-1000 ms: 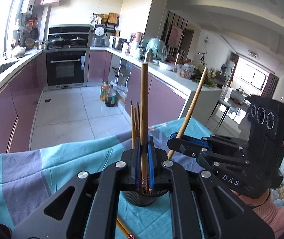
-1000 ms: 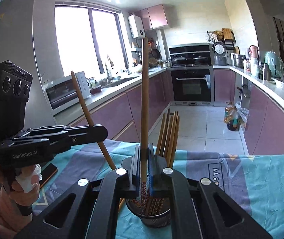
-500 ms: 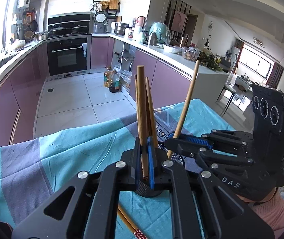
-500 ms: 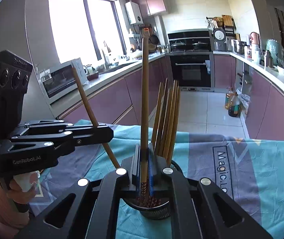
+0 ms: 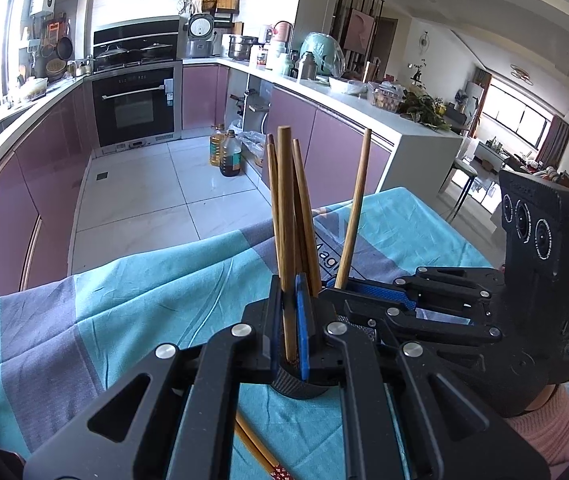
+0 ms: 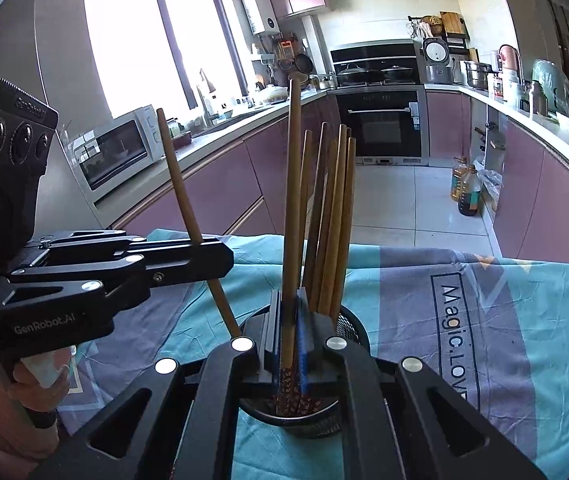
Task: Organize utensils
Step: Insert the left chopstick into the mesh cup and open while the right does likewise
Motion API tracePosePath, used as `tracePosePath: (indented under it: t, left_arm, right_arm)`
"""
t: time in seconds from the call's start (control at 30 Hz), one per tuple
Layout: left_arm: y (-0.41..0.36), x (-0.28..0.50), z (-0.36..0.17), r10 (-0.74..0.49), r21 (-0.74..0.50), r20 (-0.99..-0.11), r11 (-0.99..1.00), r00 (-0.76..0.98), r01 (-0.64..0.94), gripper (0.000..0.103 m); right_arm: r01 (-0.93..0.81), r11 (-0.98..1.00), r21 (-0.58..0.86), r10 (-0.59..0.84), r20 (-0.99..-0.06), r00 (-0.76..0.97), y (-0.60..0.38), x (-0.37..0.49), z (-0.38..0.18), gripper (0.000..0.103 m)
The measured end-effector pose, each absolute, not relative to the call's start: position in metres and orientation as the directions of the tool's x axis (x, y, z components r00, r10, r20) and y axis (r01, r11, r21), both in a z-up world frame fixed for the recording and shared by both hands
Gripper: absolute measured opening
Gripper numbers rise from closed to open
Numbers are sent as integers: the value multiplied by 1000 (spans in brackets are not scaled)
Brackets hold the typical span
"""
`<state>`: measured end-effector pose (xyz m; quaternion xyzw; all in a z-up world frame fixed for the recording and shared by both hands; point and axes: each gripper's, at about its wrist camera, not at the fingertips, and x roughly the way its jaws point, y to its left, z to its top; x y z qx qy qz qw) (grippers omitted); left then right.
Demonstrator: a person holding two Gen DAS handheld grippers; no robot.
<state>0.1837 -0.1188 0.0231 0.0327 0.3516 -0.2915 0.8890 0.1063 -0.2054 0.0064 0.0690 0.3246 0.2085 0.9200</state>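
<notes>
At the centre of both frames stands the black mesh holder (image 6: 348, 326), and I have one chopstick clamped in each tool: my left gripper (image 5: 289, 320) pinches one chopstick (image 5: 284, 216), my right gripper (image 6: 287, 344) another (image 6: 293, 184), both tips low over the cup among the chopsticks already standing there (image 6: 334, 216). Released crooked, either could catch the rim, knock the bundle or tip the light cup. Two more lie on the teal cloth (image 5: 132, 292), at the bottom of the left view (image 5: 258, 452). Purple kitchen cabinets (image 6: 220, 188) and a tiled floor lie behind.
</notes>
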Motion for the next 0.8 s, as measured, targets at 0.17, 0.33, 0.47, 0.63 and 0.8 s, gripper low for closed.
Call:
tracePosePath:
  t: [0.17,0.33,0.47,0.63,0.8]
  left_arm:
    - [-124,190,18,-481,-136,-656,833,581,536,7]
    - [-127,193,16,-478,-132,-655,835,586,534,7]
    - [-128,193,15,-478,-131,-654,835,586,535,7]
    - [-128,193,15,-477,-130,-654,835,587,534,7]
    - [-128,193,14,-477,-132,-654,836,587,533,7]
  right_arm:
    - [-334,904,267,427,-568,703,-207,108,5,6]
    - [-327,905,270,424,-570,704,-209,111,4,6]
    - [-324,906,271,423,-571,704,-209,112,5,7]
    - [-323,907,272,422,-572,703,-209,112,3,7]
    - [-321,907,273,422,-573,703,-209,113,2,7]
